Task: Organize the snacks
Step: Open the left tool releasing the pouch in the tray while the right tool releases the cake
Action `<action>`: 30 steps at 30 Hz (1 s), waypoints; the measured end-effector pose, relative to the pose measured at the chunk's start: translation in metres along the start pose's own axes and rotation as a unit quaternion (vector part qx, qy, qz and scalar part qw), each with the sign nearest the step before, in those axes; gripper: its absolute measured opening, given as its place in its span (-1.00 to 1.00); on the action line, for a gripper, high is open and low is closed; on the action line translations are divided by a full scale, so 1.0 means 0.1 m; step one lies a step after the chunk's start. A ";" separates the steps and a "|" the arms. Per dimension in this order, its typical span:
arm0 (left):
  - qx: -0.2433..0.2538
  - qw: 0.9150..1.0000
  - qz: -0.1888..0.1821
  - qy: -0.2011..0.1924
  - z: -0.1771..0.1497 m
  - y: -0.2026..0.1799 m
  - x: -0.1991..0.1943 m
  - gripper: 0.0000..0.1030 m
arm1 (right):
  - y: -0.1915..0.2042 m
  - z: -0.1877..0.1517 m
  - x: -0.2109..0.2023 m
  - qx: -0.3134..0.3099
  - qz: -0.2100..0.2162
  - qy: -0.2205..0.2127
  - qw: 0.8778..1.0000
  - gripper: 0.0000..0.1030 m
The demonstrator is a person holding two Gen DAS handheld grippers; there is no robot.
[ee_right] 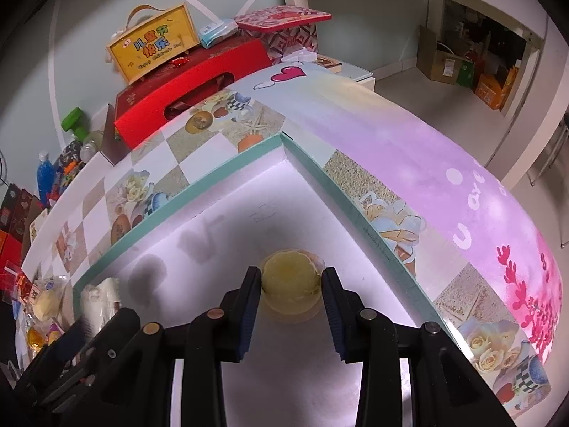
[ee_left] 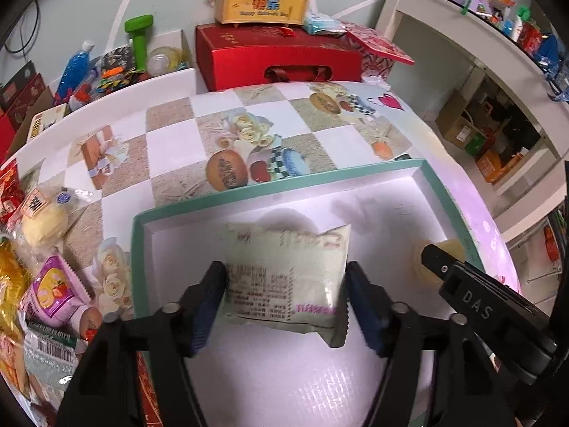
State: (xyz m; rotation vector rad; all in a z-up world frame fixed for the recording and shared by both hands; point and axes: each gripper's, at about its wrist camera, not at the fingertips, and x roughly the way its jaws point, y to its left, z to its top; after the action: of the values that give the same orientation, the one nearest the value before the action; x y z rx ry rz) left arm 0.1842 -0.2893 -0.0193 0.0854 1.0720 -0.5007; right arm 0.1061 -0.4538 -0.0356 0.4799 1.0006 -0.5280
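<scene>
Snacks are barely sorted: the left gripper [ee_left: 286, 300] pinches a pale packet [ee_left: 286, 277] over the teal-rimmed box [ee_left: 137, 249], the right gripper [ee_right: 290, 291] clasps a yellow pastry [ee_right: 290, 279] near its far-right corner, and a pile [ee_left: 42, 267] waits at the table's left edge.

"DAS" is printed on the right claw [ee_left: 476, 307], and "儿童节快乐" on the yellow gift box [ee_left: 263, 0].

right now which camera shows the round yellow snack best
The right wrist view: the round yellow snack sits centered between the right gripper fingers, over the tray. The left wrist view shows only its edge, mostly hidden behind that gripper.
</scene>
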 end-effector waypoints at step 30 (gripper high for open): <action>-0.086 0.992 0.080 -0.046 -0.22 0.52 -0.36 0.96 | 0.10 -0.02 -0.21 -0.020 0.011 -0.020 1.000 1.00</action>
State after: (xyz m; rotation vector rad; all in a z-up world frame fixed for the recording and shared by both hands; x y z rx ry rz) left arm 0.1750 -0.2243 -0.0078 -0.0044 1.0053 -0.2637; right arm 0.1014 -0.4410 -0.0167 0.4418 0.9659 -0.4950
